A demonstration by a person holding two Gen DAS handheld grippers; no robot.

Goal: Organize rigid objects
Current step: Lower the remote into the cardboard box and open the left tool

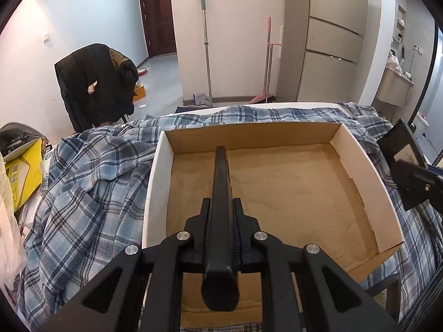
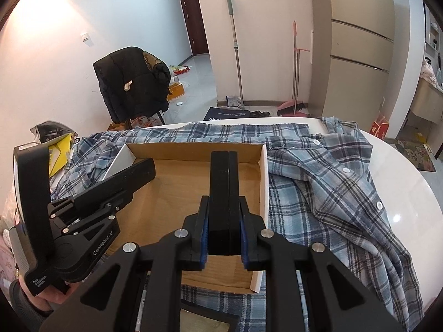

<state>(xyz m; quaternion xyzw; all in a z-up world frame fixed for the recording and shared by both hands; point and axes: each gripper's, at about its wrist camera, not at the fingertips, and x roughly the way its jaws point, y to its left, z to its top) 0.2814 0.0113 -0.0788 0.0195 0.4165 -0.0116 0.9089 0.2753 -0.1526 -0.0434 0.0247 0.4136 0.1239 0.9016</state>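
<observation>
Only the right wrist view shows the white table (image 2: 401, 193) bare beyond the plaid shirt (image 2: 332, 193). The left gripper (image 1: 221, 210) is clamped tight on a slim black bar (image 1: 220, 182), the right gripper (image 2: 223, 207) on a thicker black block (image 2: 223, 182). Both objects hang over the cardboard box (image 1: 360, 166), whose brown floor lies open ahead, walls well apart

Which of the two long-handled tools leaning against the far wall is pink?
The shorter broom, right of the taller grey-handled mop; its handle and bristle head are pink.
</observation>
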